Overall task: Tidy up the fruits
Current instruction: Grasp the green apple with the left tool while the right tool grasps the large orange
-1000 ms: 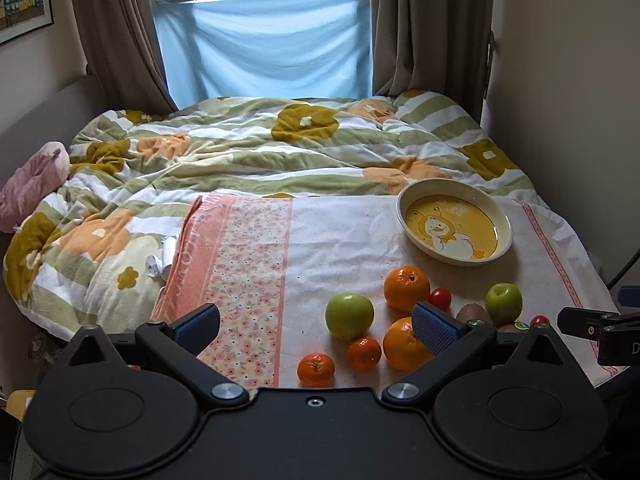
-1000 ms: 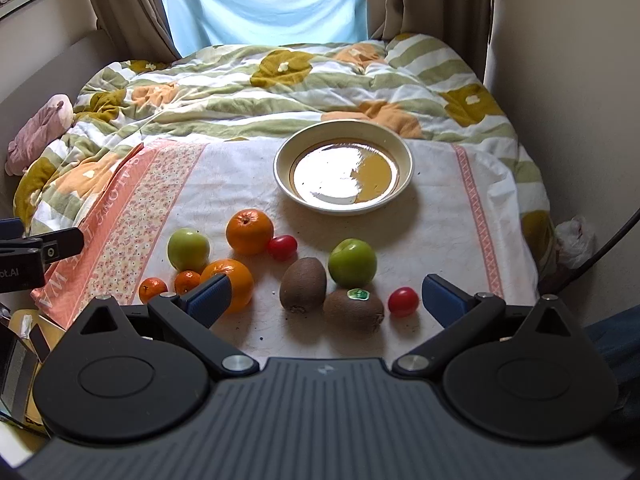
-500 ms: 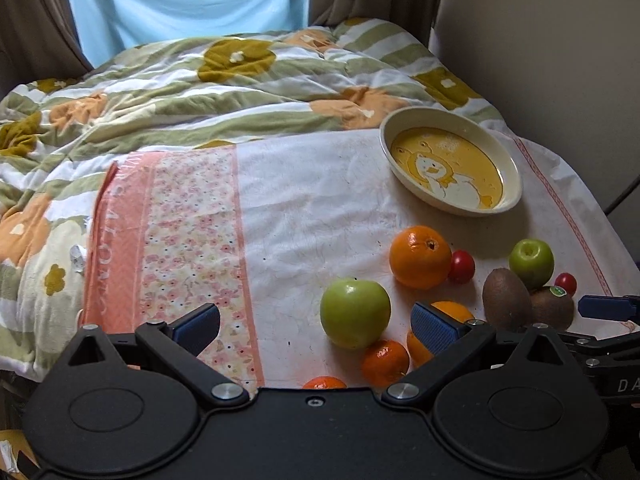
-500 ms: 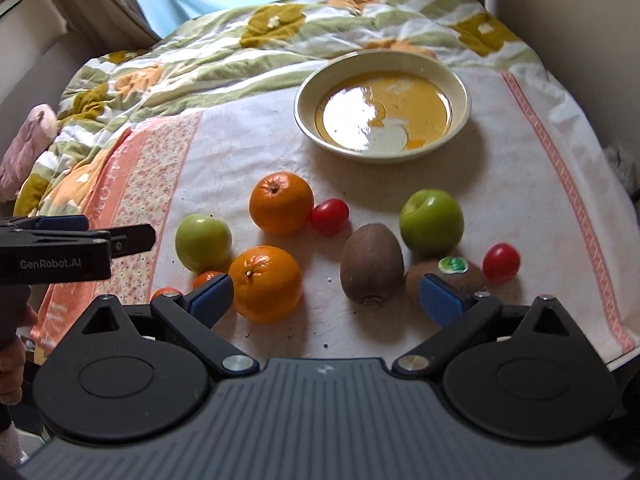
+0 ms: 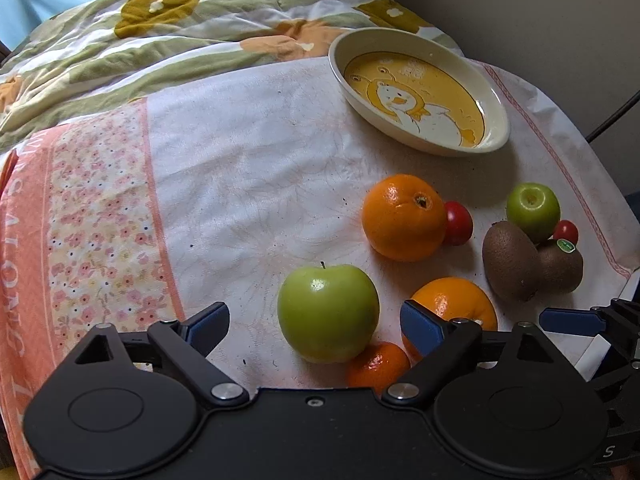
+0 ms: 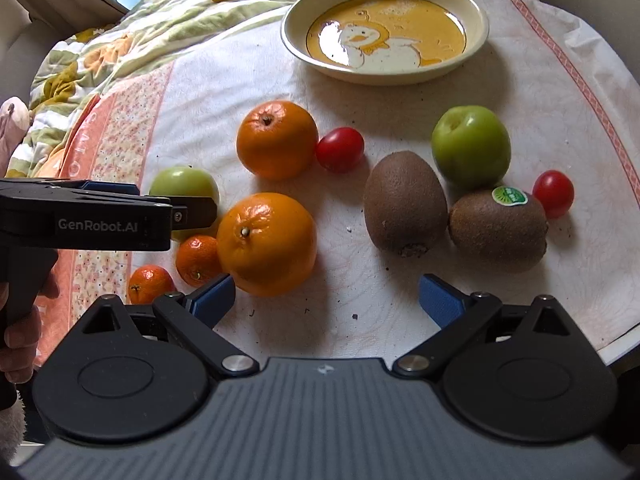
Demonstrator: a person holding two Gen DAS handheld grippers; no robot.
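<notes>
My left gripper (image 5: 316,320) hangs over a green apple (image 5: 328,312) that lies between its closing jaws; the pads stand apart from it. A mandarin (image 5: 378,364) and a large orange (image 5: 456,304) crowd the apple's right side. My right gripper (image 6: 328,300) is open above bare cloth, just short of a large orange (image 6: 266,242) and two kiwis (image 6: 406,202). Farther off lie another orange (image 6: 276,140), a second green apple (image 6: 472,146) and two cherry tomatoes (image 6: 340,150). The cream bowl (image 6: 288,36) with a duck picture stands beyond the fruit, with nothing in it.
Everything rests on a white cloth (image 5: 248,152) with a pink floral border, spread over a bed. A rumpled green-and-orange quilt (image 5: 160,32) lies behind. The cloth's near right edge (image 6: 616,344) drops off. A person's hand (image 6: 24,320) holds the left gripper's handle.
Both grippers have dropped toward the fruit and tipped downward. The left one has come over the green apple and its jaws have narrowed. The right one has closed in on the kiwis and orange.
</notes>
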